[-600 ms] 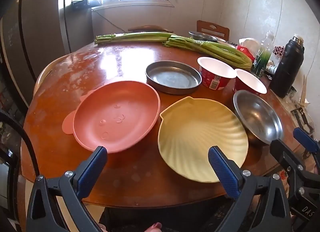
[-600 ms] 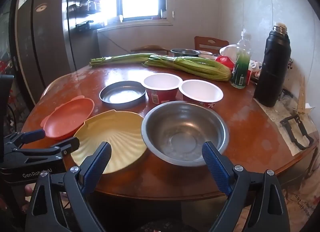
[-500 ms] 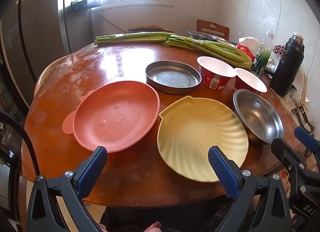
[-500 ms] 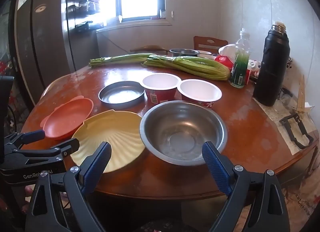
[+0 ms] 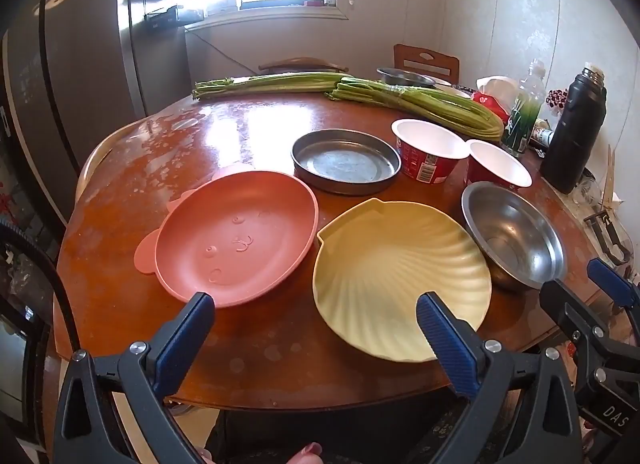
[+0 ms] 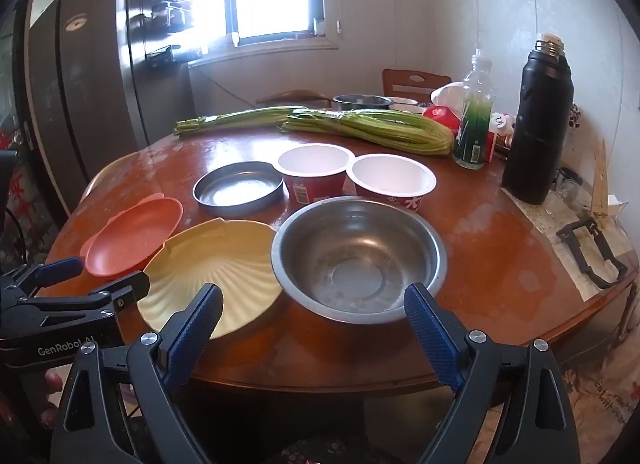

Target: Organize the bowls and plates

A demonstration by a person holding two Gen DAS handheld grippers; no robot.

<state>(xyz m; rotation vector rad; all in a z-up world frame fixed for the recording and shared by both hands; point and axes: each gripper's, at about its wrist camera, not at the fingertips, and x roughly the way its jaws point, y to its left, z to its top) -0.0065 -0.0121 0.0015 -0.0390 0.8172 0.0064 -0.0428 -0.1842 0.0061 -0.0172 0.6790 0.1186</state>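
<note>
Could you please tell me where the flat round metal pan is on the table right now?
In both wrist views the metal pan sits mid-table, behind the pink plate and yellow shell plate, just left of the nearer red cup.

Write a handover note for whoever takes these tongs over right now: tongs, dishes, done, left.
Left tongs: open, holding nothing, above the near table edge.
Right tongs: open, holding nothing, facing the steel bowl.
Dishes all lie singly on the round table: pink plate, yellow shell plate, steel bowl, round metal pan, two red paper bowls.
Done: nothing stacked.
Left: group the plates and the bowls.
</note>
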